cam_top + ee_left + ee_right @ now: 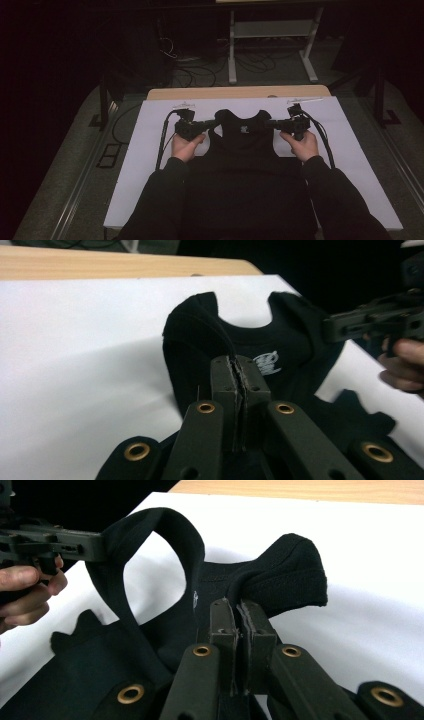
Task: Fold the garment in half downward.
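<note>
Black sleeveless fabric vest (243, 150) on the white-covered desk (140, 150): left tongs (239, 371) and right tongs (236, 611) each pinch a shoulder strap; lift evenly, keeping both straps level.

The room is dim: in the high view everything beyond the white sheet (150, 165) sinks into near-black, corners darkest, and the picture is grainy and soft. The sheet alone catches the light, pale without glare. In both gripper views it glows brighter; the black vest (295, 347) swallows detail, its folds barely readable, and the nearest metal blurs slightly.
</note>
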A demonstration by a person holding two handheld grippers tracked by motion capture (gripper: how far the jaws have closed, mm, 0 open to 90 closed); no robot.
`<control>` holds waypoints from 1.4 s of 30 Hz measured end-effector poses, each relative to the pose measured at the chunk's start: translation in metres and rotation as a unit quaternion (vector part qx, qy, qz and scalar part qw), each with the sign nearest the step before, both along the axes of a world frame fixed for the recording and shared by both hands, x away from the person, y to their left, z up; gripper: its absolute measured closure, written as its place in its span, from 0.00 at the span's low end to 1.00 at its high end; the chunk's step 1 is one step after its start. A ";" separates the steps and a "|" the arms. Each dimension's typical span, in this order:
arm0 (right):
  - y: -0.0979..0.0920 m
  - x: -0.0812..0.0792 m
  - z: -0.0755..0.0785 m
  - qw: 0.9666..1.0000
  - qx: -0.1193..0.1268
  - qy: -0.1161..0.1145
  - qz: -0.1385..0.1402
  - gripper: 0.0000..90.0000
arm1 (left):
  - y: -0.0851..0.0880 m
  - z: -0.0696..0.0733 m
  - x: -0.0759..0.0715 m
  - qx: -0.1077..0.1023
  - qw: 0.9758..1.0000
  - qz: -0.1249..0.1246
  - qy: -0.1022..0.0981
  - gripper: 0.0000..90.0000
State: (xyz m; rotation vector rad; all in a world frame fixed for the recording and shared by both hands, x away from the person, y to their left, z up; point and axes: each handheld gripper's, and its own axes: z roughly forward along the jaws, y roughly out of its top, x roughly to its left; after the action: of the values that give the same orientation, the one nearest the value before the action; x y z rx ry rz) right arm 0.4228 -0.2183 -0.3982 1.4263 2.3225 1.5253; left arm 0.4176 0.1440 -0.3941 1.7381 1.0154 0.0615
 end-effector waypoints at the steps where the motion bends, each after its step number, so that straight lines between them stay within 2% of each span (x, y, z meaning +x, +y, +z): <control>1: 0.000 -0.001 0.001 1.000 0.002 -0.001 0.002 0.94 | 0.001 0.002 -0.003 -0.007 1.000 -0.002 -0.003 0.97; 7: 0.005 -0.015 0.009 1.000 0.019 -0.007 0.022 0.94 | 0.001 0.014 -0.021 -0.024 0.999 -0.023 -0.018 0.97; 12: 0.011 -0.027 0.016 0.999 0.017 -0.009 0.038 0.94 | -0.001 0.018 -0.035 -0.023 0.999 -0.037 -0.026 0.97; 16: 0.015 -0.036 0.020 0.999 0.010 -0.013 0.051 0.93 | 0.000 0.016 -0.042 -0.020 0.999 -0.040 -0.023 0.97; 21: 0.013 -0.044 0.020 0.998 0.013 -0.012 0.056 0.93 | 0.007 0.013 -0.048 -0.023 0.999 -0.038 -0.018 0.97; 26: 0.012 -0.052 0.018 0.998 0.017 -0.011 0.062 0.93 | 0.008 0.013 -0.054 -0.025 0.999 -0.044 -0.015 0.97; 29: 0.011 -0.056 0.017 0.998 0.018 -0.008 0.066 0.93 | 0.008 0.013 -0.059 -0.025 0.998 -0.054 -0.019 0.97; 36: 0.011 -0.063 0.012 0.997 0.025 -0.005 0.075 0.93 | 0.010 0.010 -0.068 -0.026 0.998 -0.060 -0.013 0.97; 42: 0.011 -0.068 0.007 0.997 0.024 0.001 0.080 0.93 | 0.013 0.006 -0.074 -0.017 0.998 -0.063 -0.009 0.97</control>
State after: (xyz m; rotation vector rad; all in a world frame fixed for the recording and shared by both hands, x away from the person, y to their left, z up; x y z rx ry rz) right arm 0.3544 -0.2068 -0.3908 1.2778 2.4717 1.6284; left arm 0.3438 0.1569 -0.3878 1.7632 0.8872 -0.0211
